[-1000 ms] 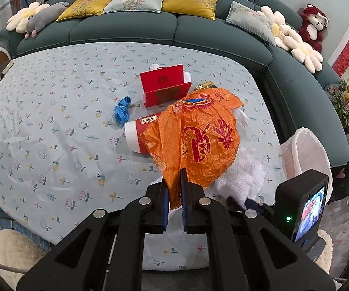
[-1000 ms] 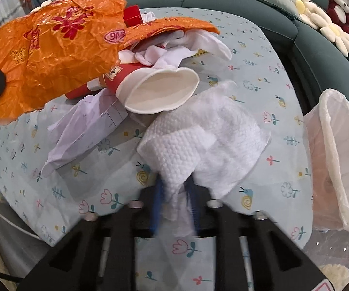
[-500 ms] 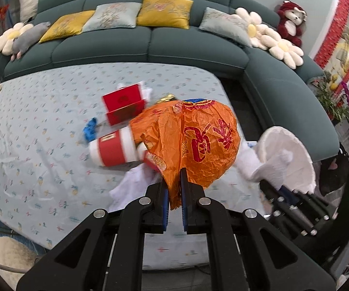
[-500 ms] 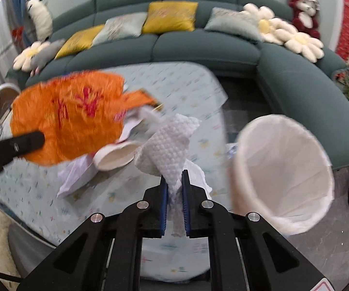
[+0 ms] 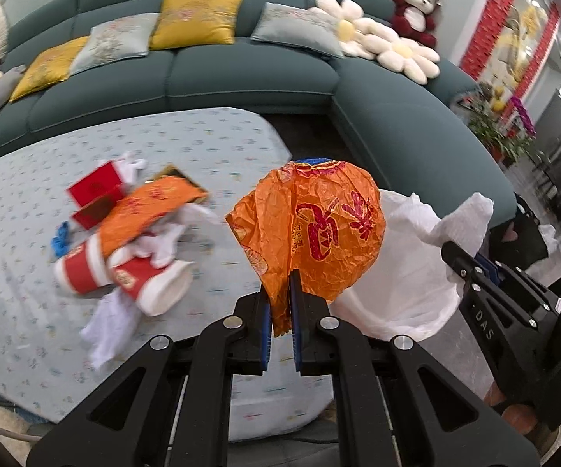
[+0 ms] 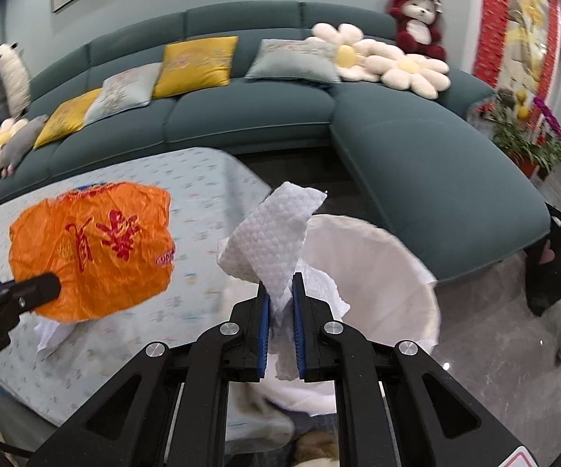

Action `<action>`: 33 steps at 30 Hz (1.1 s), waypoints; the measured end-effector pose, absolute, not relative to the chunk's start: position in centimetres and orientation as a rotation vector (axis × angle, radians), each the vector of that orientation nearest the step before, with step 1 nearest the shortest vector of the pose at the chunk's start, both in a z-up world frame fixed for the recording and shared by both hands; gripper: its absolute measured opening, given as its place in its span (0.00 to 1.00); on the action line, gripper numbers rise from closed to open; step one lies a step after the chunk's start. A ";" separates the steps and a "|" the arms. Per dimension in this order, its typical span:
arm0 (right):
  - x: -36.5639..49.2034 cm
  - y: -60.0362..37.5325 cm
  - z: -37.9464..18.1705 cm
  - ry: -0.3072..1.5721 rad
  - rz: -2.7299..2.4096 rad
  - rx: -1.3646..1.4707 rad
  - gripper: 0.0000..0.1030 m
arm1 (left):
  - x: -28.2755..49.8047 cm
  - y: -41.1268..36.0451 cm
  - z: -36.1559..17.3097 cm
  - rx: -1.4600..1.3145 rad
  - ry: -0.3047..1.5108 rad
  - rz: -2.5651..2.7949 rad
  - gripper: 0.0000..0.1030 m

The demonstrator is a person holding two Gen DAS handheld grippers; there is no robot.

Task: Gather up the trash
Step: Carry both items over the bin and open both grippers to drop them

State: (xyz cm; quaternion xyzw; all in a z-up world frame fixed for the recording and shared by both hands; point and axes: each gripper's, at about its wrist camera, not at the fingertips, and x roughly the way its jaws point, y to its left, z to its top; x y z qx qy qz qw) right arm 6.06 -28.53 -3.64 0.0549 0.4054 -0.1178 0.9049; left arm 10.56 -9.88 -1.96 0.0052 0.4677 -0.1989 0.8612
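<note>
My left gripper point(image 5: 279, 292) is shut on a crumpled orange wrapper point(image 5: 311, 229), held in the air off the right edge of the table, just left of the bin. My right gripper point(image 6: 279, 295) is shut on a white paper towel point(image 6: 276, 237) above the white-lined trash bin point(image 6: 373, 268). The right gripper point(image 5: 471, 262) with the paper towel point(image 5: 463, 218) also shows at the right of the left wrist view, over the bin point(image 5: 401, 272). The orange wrapper point(image 6: 93, 249) and left gripper point(image 6: 35, 288) appear at the left of the right wrist view.
On the flower-print table point(image 5: 210, 148) lie two red-and-white paper cups point(image 5: 124, 272), a red box point(image 5: 97, 190), another orange wrapper point(image 5: 144, 210), white tissues point(image 5: 109, 327) and a blue scrap point(image 5: 60, 237). A dark green sofa point(image 6: 436, 163) curves behind and to the right.
Both grippers have lifted off the table and swung right toward the bin, carrying the orange wrapper and the paper towel. The towel now hangs over the bin's opening.
</note>
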 end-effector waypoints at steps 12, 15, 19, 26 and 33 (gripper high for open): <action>6.2 -34.6 -5.4 0.857 -0.324 0.164 0.11 | 11.6 -17.7 -4.5 0.039 1.038 -0.508 0.08; 6.2 -34.9 -5.9 0.853 -0.337 0.175 0.19 | 11.8 -18.7 -4.7 0.038 1.039 -0.523 0.10; 6.1 -35.5 -5.9 0.836 -0.356 0.188 0.43 | 12.2 -19.6 -4.9 0.032 1.044 -0.521 0.32; 6.5 -35.0 -5.6 0.824 -0.351 0.178 0.48 | 12.4 -18.8 -4.9 0.014 1.044 -0.479 0.37; 7.1 -32.9 -4.8 0.815 -0.316 0.176 0.52 | 12.9 -14.6 -5.0 -0.019 1.045 -0.405 0.37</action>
